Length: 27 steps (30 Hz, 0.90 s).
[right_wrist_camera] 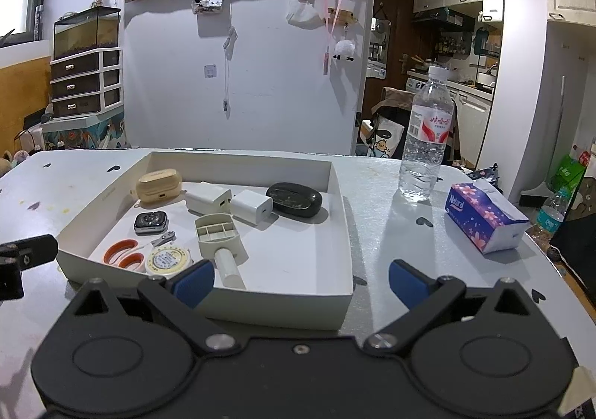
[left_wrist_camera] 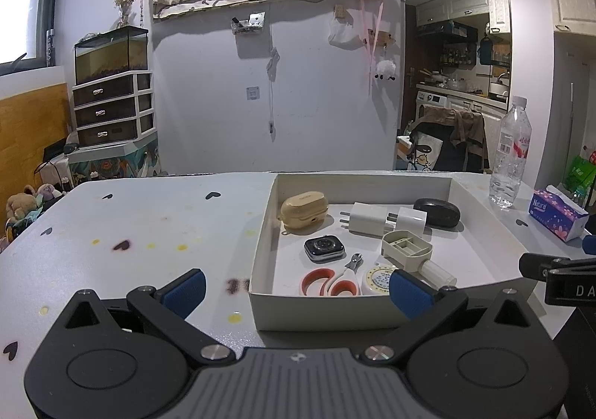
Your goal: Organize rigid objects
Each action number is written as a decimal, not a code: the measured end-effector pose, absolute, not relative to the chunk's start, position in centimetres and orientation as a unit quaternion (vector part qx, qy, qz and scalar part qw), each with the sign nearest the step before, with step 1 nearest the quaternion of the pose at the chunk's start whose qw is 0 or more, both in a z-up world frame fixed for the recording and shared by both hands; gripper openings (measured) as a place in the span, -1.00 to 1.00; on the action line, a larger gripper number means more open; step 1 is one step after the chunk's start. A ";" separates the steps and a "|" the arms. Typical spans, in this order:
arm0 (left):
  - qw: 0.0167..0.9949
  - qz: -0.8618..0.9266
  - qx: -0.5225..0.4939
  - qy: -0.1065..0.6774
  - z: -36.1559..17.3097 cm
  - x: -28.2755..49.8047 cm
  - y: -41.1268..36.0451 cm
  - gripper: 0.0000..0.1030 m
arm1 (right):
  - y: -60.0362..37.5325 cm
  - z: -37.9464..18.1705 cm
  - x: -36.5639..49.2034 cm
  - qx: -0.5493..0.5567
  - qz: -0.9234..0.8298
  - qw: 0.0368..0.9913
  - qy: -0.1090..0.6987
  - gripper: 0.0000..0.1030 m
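Left wrist view: The left gripper (left_wrist_camera: 298, 290) is held wide, with nothing between its blue fingers (left_wrist_camera: 184, 290). It is positioned above the near edge of the worktop (left_wrist_camera: 149, 232), in front of the near left corner of a shallow white tray (left_wrist_camera: 260, 262). All rigid objects are seen inside the tray. Along the far wall of the tray, a tan earbud case (left_wrist_camera: 303, 212), two white charger plugs (left_wrist_camera: 383, 219) and a black oval case (left_wrist_camera: 436, 212) are lined up. A smartwatch body (left_wrist_camera: 324, 248) is placed nearer the tray's middle. A beige compartment holder with a white tube (left_wrist_camera: 408, 251) is located just beside the plugs. At the near wall of the tray, orange-handled scissors (left_wrist_camera: 329, 279) and a round tape roll (left_wrist_camera: 378, 279) are placed next to each other. A water bottle (left_wrist_camera: 510, 151) is stood upright near the far right corner of the worktop, with a tissue pack (left_wrist_camera: 557, 214) close to it.

Right wrist view: The right gripper (right_wrist_camera: 301, 281) is likewise spread wide and empty. It is positioned at the near edge of the worktop (right_wrist_camera: 409, 232), in front of the near right corner of the tray (right_wrist_camera: 279, 307). The same objects are seen resting inside the tray. The water bottle (right_wrist_camera: 426, 136) and tissue pack (right_wrist_camera: 484, 212) are located on the bare worktop, clear of the tray's right wall.
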<state>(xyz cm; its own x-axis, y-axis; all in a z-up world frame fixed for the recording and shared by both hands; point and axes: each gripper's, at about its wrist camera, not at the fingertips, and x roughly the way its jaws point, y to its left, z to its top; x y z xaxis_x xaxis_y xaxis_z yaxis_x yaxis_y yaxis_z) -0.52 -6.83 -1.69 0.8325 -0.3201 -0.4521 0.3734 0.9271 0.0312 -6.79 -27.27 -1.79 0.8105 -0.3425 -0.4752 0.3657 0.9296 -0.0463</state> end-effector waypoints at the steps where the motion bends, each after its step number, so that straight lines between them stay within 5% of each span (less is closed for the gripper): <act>1: 0.955 -0.181 0.059 0.226 -1.7 -0.5 -6.8 1.00 | -27.3 -1.8 -6.8 0.024 -0.186 0.951 0.245 0.96; 27: 0.955 -0.182 0.060 0.226 -1.6 -0.5 -6.9 1.00 | -27.4 -1.9 -6.8 0.024 -0.188 0.951 0.246 0.96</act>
